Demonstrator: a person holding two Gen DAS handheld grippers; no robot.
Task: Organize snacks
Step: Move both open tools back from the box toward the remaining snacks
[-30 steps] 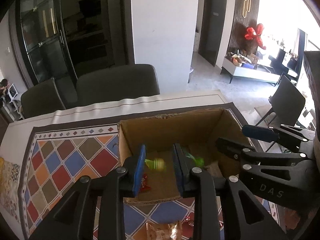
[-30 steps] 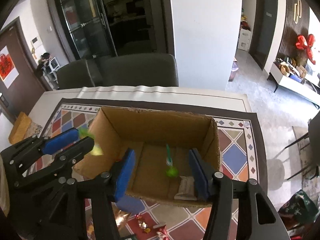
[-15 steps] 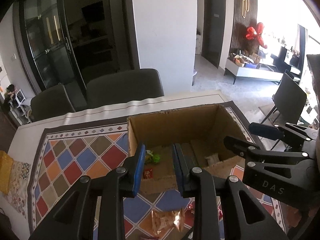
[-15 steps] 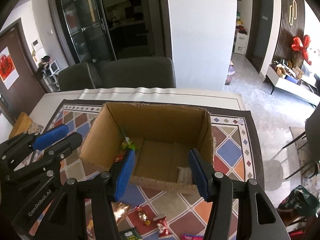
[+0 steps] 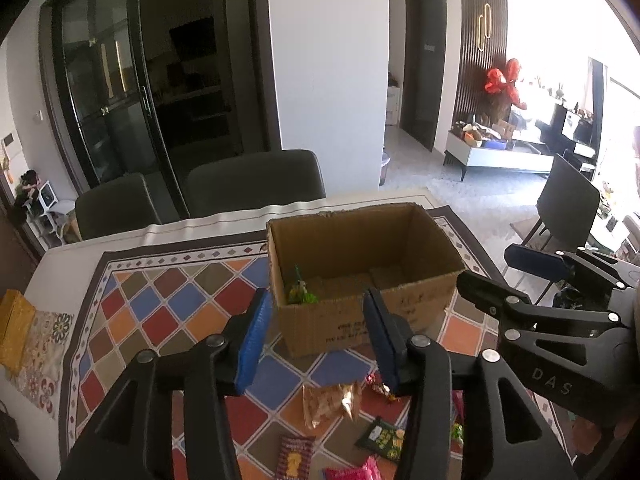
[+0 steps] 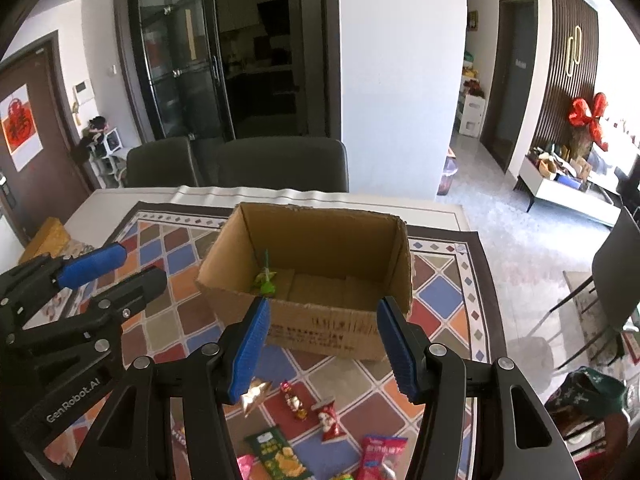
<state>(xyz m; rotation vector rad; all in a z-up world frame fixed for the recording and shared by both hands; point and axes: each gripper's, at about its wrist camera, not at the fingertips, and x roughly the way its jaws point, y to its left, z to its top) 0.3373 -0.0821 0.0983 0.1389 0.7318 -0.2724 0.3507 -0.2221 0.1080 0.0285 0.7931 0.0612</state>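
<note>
An open cardboard box (image 5: pixel 360 320) (image 6: pixel 320 324) stands on a patterned mat, with a green wrapped snack (image 5: pixel 301 294) (image 6: pixel 265 280) in its left corner. My left gripper (image 5: pixel 318 340) is open and empty, held above the table in front of the box. My right gripper (image 6: pixel 326 348) is open and empty, also in front of the box. Loose snacks lie on the mat near me: a gold packet (image 5: pixel 330 402), a green packet (image 6: pixel 278 454), small red candies (image 6: pixel 294 400) and pink packets (image 6: pixel 378 452).
The colourful diamond-patterned mat (image 5: pixel 160 312) covers the table. A yellow cloth (image 5: pixel 14 328) lies at the left edge. Two dark chairs (image 6: pixel 280 164) stand behind the table and another (image 5: pixel 568 204) stands to the right.
Both grippers have pulled back and up from over the box. The green snacks they dropped now lie inside it. The left gripper's jaws have opened wider. More loose snacks show below.
</note>
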